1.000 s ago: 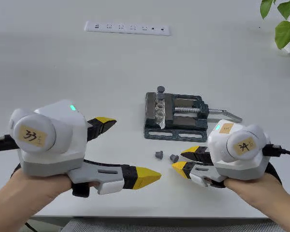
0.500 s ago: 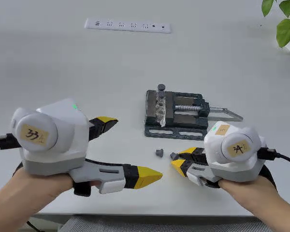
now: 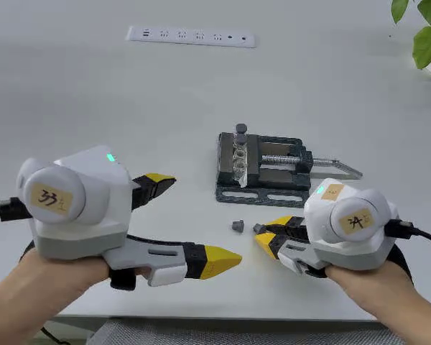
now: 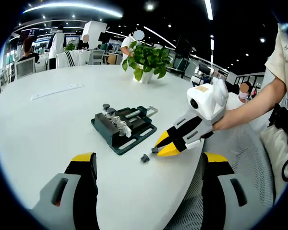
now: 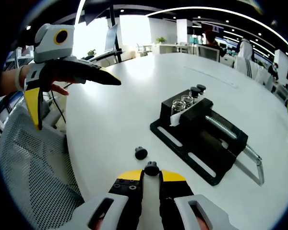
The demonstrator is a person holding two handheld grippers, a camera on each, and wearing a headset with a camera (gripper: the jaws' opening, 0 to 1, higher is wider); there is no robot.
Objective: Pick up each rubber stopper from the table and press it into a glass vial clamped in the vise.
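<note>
Two small dark rubber stoppers lie on the white table in front of the vise (image 3: 262,172). One stopper (image 3: 236,226) lies free. The other stopper (image 3: 258,228) (image 5: 151,168) sits between the yellow tips of my right gripper (image 3: 266,234) (image 5: 151,176), whose jaws are closed to its width; it still rests on the table. The dark green vise (image 5: 201,129) clamps a row of glass vials (image 3: 238,159) (image 5: 182,101), and the far end of the row carries a dark stopper (image 3: 240,130). My left gripper (image 3: 194,219) is held wide open at the near left, holding nothing.
A white power strip (image 3: 192,36) lies at the far side of the table. A potted plant (image 3: 420,32) stands at the far right. The vise handle (image 3: 341,169) sticks out to the right. A mesh chair (image 5: 33,158) is beside the table edge.
My right gripper has moved a little left and forward onto the nearer stopper, and its jaws have narrowed around it. The left gripper has hardly moved.
</note>
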